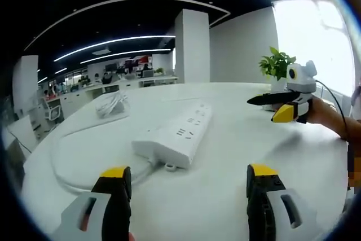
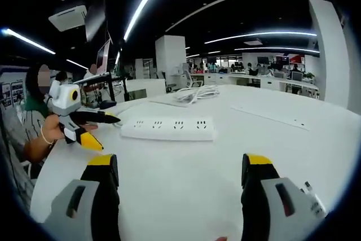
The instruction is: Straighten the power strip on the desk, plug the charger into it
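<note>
1. I'm holding both hand-held grippers, left (image 1: 189, 182) and right (image 2: 180, 173), released and empty above the bench (image 1: 237, 207).
2. The strip (image 1: 175, 134) is lying askew ahead.
3. I'm judging it rigid, light and slippery; I'm planning to grip its long sides.

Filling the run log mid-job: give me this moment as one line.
left gripper: open, empty | right gripper: open, empty | power strip: on desk, untouched | coiled cable: behind strip
</note>
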